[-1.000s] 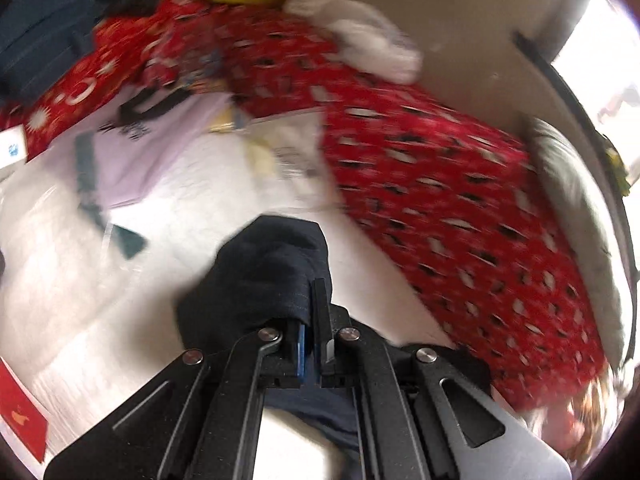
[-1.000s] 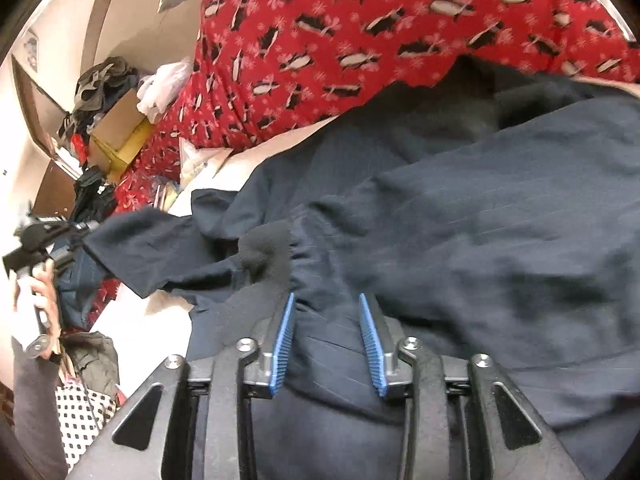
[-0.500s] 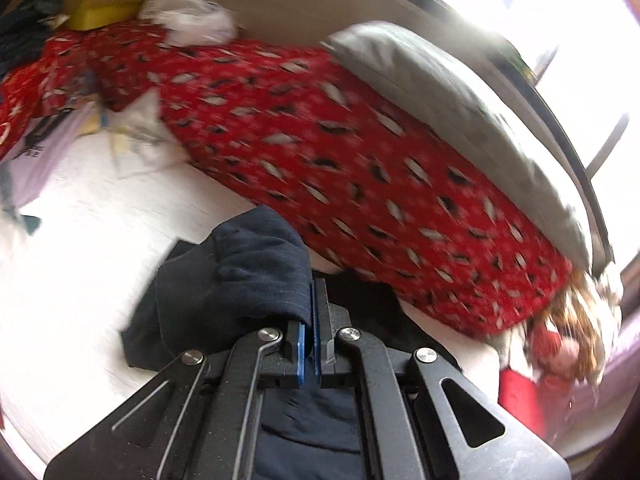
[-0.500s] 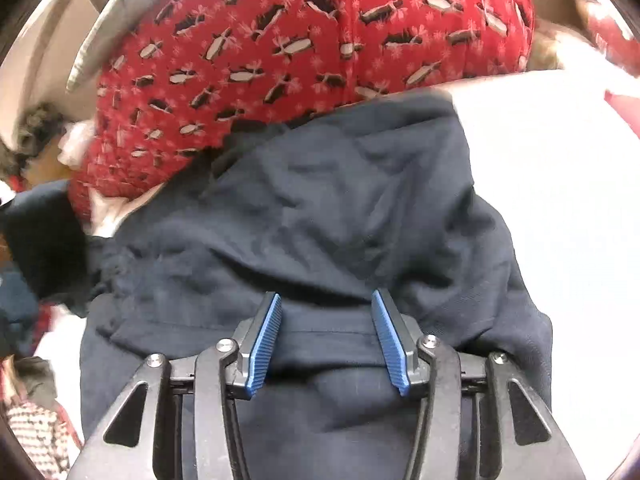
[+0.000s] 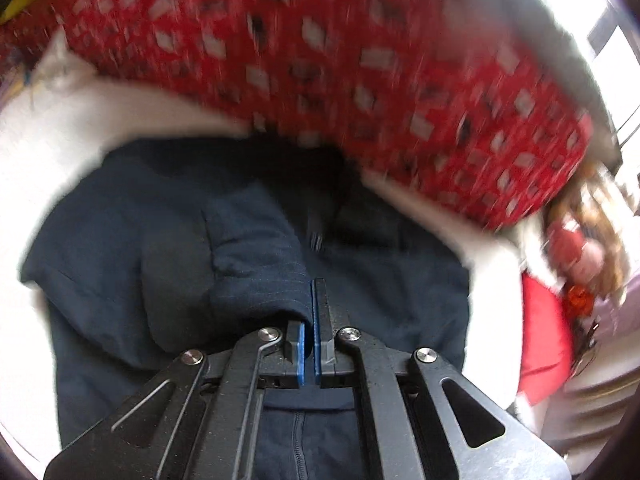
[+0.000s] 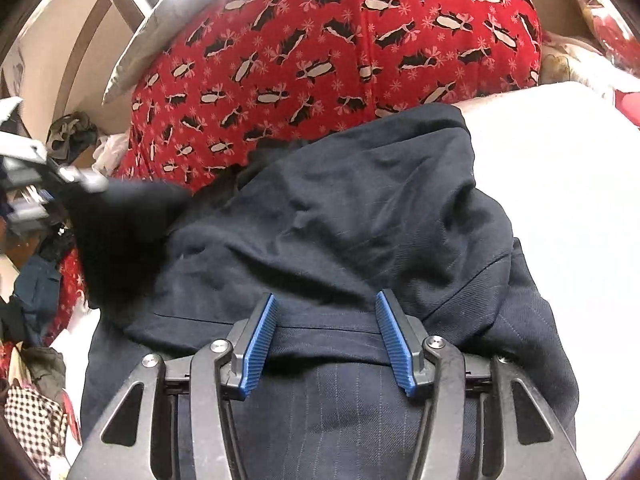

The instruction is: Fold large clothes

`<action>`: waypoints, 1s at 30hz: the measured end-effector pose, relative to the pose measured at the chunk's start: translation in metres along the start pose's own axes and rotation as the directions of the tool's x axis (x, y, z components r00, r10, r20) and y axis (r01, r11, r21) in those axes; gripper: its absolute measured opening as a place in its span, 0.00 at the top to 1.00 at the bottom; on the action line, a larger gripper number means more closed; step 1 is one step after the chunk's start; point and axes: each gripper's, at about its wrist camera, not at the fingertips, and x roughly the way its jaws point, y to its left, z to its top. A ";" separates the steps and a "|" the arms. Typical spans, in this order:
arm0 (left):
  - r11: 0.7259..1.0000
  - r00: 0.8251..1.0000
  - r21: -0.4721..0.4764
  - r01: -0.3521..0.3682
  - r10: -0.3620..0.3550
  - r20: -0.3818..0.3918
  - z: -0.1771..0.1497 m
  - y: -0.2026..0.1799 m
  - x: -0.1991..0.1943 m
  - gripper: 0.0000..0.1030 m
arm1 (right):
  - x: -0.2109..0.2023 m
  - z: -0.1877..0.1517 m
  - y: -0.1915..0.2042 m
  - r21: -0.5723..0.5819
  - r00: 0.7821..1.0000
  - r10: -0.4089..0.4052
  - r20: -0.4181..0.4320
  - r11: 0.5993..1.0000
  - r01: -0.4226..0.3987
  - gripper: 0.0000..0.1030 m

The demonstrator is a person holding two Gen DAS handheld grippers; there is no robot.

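Navy pinstriped trousers (image 6: 360, 216) fill the middle and lower part of both wrist views, lying rumpled on a white bed sheet (image 6: 560, 184). No box or basket shows clearly; a cluttered heap of clothes (image 6: 36, 292) sits at the left edge of the right wrist view, its holder impossible to make out.

Behind the trousers, a red penguin-print duvet (image 6: 320, 52) crosses the top of both frames, its lower edge touching the cloth's far side. Bare white sheet lies open at the right of the right wrist view and at the upper left of the left wrist view.

At the bottom centre, the left gripper (image 5: 313, 320) is clamped on a fold of the navy cloth, its blue pads (image 5: 301, 354) almost meeting. The right gripper (image 6: 326, 336) stands at about half width, its jaws having just been opening; the waistband lies between the blue pads (image 6: 260, 346), which do not press on it.

Motion blur smears the left wrist view, so the objects at its right edge cannot be identified. In the right wrist view, the left gripper (image 6: 60, 178) appears only as a blurred shape at far left, next to a lifted dark fold.
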 end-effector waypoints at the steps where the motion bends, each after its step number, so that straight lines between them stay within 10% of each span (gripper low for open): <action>1: 1.000 0.999 0.002 0.004 -0.004 -0.044 -0.005 0.001 0.015 0.99 | 0.000 0.000 0.000 0.000 1.000 0.001 0.001 1.000 -0.001 0.48; 5: 1.000 0.985 0.005 -0.006 0.007 -0.173 -0.029 0.005 0.058 0.98 | 0.000 0.000 0.000 0.001 1.000 0.003 0.001 1.000 -0.003 0.48; 9: 0.994 0.981 0.073 0.078 -0.063 -0.184 -0.042 0.012 0.021 0.94 | 0.000 0.002 0.003 -0.008 1.000 -0.018 -0.015 1.000 0.018 0.48; 13: 0.992 0.988 0.029 0.123 -0.119 -0.098 -0.055 0.060 -0.034 0.66 | -0.004 0.016 0.021 -0.030 0.994 -0.091 -0.065 0.996 0.089 0.46; 18: 0.986 0.996 -0.153 0.060 -0.068 -0.051 -0.052 0.140 -0.046 0.64 | -0.018 0.033 0.088 -0.201 1.000 -0.002 -0.006 0.980 0.000 0.39; 25: 0.933 0.984 -0.341 0.111 -0.152 -0.096 -0.055 0.186 -0.014 0.64 | 0.034 0.006 0.182 -0.583 0.990 -0.127 -0.061 0.810 0.068 0.32; 27: 0.939 0.985 -0.328 0.109 -0.146 -0.093 -0.056 0.185 -0.016 0.64 | 0.054 -0.002 0.194 -0.643 0.981 -0.186 -0.051 0.758 0.110 0.34; 30: 0.944 0.986 -0.312 0.104 -0.139 -0.093 -0.055 0.182 -0.017 0.64 | 0.061 0.001 0.193 -0.618 0.985 -0.150 -0.086 0.783 0.065 0.80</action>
